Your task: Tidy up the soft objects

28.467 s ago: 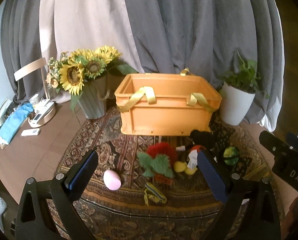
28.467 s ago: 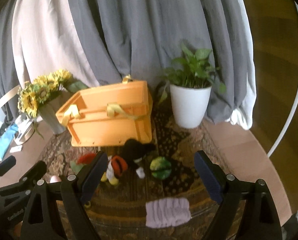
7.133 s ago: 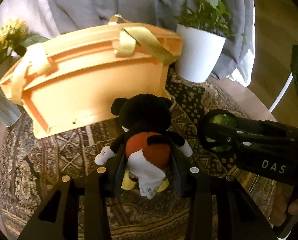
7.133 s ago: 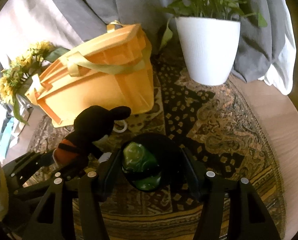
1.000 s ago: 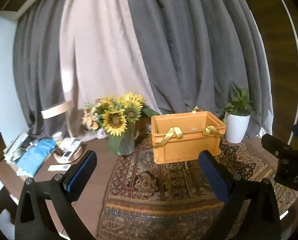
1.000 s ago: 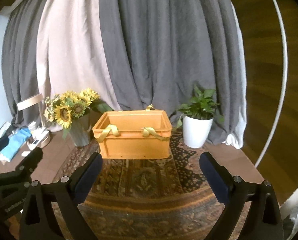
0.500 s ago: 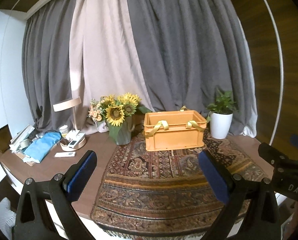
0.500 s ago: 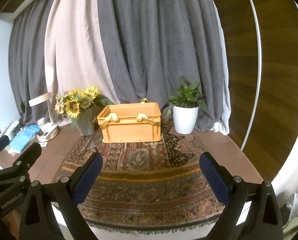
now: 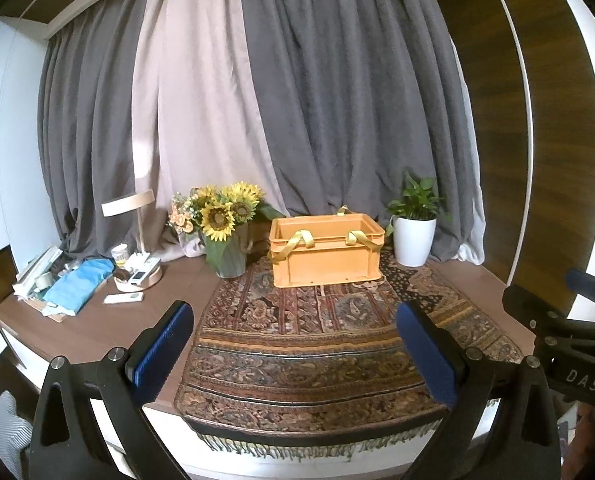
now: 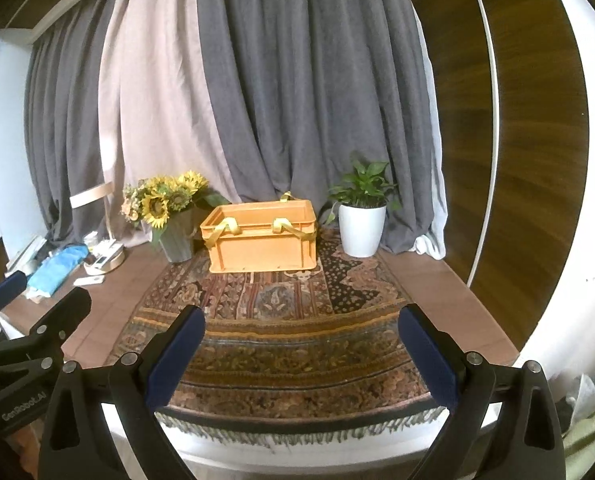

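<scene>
Left wrist view is showing the left gripper (image 9: 295,354) with its two blue pads (image 9: 163,346) standing wide apart and holding nothing, hanging above the near fringe of the patterned rug (image 9: 317,336). In the right wrist view the right gripper (image 10: 301,356) is the same: its fingers (image 10: 427,356) are spread wide, nothing is between them, and it is hovering over the near edge of the table (image 10: 97,308). Going outward, the rug is lying bare, with no soft object showing on it in either view. The orange crate (image 9: 324,250) with yellow strap handles is standing at the far end of the rug, between the sunflower vase (image 9: 226,254) on the left and the white plant pot (image 9: 414,240) on the right, well apart from both grippers. From this angle its inside is hidden, so I cannot tell what is lying in it; I am judging the soft things are already inside and the task is nearly finished. The risk I am seeing is small: if a toy is sitting high above the rim it may be tipping out unnoticed, because nobody is checking the crate from above. Also, if a gripper is going forward again, a wide-open finger may be catching a strap handle and dragging the light crate against the vase or the pot, which could be falling over.
</scene>
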A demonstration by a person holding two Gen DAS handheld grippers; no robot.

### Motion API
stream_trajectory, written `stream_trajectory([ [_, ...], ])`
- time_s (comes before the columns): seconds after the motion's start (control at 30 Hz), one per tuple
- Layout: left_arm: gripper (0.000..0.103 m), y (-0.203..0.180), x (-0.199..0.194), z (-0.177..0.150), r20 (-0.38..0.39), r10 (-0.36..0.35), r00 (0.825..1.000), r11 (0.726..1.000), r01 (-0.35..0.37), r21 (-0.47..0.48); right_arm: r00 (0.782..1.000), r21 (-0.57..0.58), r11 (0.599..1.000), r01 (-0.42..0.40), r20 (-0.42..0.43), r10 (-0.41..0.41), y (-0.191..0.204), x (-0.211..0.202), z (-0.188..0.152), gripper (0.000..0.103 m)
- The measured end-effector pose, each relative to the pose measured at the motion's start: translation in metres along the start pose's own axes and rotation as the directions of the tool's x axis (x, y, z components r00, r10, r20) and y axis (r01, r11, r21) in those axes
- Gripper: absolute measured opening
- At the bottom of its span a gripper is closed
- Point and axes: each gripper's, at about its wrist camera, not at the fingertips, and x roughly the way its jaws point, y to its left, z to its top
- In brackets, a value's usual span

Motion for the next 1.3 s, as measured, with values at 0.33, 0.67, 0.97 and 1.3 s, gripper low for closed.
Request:
stream_trajectory([
  [0.33,0.103,-0.005,-0.011,-0.001,0.028,0.033,0.999,0.999,-0.034,0.021,1.000,0.006,1.000,0.008,0.004,-0.008,-0.003,-0.009,-0.003,0.098],
  [0.67,0.103,-0.011,-0.012,-0.001,0.028,0.042,0.999,0.999,-0.043,0.022,1.000,0.005,1.000,-0.001,0.014,0.001,-0.005,-0.010,-0.001,0.098],
  [0.97,0.103,-0.014,-0.013,-0.001,0.023,0.039,0.999,0.999,-0.039,0.027,1.000,0.006,1.000,0.001,0.011,-0.001,-0.007,-0.010,-0.001,0.098],
  [1.3,0.103,-0.023,-0.016,0.000,0.027,0.036,0.999,0.999,-0.037,0.036,1.000,0.012,1.000,-0.001,0.015,0.000,-0.016,-0.011,-0.001,0.098],
])
